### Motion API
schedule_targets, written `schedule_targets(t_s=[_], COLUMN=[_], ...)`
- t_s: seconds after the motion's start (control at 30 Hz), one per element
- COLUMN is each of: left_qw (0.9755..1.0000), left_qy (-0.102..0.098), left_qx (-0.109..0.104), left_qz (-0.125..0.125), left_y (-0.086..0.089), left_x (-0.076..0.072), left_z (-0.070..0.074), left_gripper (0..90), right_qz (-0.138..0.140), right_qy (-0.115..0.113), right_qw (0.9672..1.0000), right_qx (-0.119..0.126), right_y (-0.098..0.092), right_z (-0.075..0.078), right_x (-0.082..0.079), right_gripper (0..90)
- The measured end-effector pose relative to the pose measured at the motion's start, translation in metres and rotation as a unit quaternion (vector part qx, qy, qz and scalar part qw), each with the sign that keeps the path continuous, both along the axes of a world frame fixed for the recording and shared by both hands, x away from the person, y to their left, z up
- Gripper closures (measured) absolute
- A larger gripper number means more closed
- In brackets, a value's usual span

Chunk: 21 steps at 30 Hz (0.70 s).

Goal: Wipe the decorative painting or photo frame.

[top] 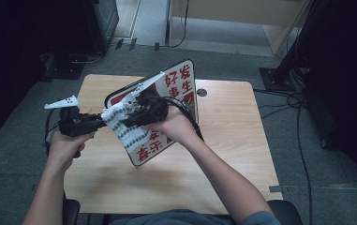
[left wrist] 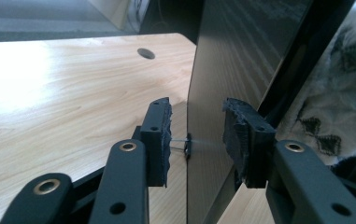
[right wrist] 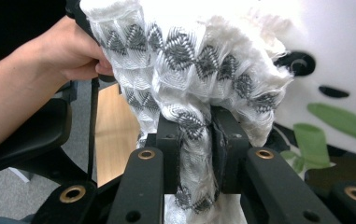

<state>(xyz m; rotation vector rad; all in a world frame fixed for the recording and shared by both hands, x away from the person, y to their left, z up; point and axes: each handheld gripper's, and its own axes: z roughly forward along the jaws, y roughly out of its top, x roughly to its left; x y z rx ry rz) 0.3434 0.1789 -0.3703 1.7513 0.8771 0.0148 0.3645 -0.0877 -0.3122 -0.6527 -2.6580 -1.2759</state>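
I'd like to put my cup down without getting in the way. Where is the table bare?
Bare wood on the table lies right of the sign board and along the near edge. The middle is crowded: both grippers, the cloth and the tilted board.

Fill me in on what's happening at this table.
A person at a wooden table works with a gripper in each hand. The right gripper is clamped on a white cloth with a grey diamond pattern, held against the face of a white board with red characters that stands tilted up off the table. The left gripper straddles the board's thin edge; its pads do not yet press on it. It looks like the board is being wiped.
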Motion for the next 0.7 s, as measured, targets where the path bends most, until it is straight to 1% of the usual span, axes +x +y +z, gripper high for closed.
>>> schedule_targets(t_s=[0.03,0.17,0.3,0.4,0.47,0.53,0.7], left_qw=[1.0000,1.0000,1.0000,0.9999,0.9998,0.9998,0.9998], left_qy=[0.000,-0.001,0.008,0.011,0.017,0.016,0.017], left_qx=[0.001,0.000,0.002,-0.001,-0.005,-0.002,0.000], left_qz=[0.000,0.000,-0.001,-0.005,-0.008,-0.012,-0.014], left_y=[0.000,0.000,0.000,0.000,0.000,0.000,0.000], left_x=[0.000,-0.001,-0.001,-0.001,0.000,0.000,0.000], left_z=[0.000,0.002,0.003,0.003,0.002,0.002,0.003], left_gripper=[61.9,64.7,66.8,69.5,70.9,71.3,72.0], right_qz=[-0.001,0.000,-0.001,-0.001,-0.002,-0.002,0.000], right_qy=[0.003,0.004,0.006,0.011,0.013,0.014,0.015], right_qw=[1.0000,1.0000,1.0000,0.9999,0.9999,0.9999,0.9999], right_qx=[-0.001,-0.002,-0.004,-0.003,-0.004,-0.002,-0.001], right_y=[0.000,0.000,-0.001,-0.001,-0.001,-0.001,-0.002], right_z=[-0.001,-0.005,-0.009,-0.012,-0.014,-0.015,-0.020], right_x=[0.000,-0.001,-0.001,-0.001,-0.002,-0.002,-0.002], right_gripper=[76.0,75.9,76.0,76.0,76.0,76.0,76.0])
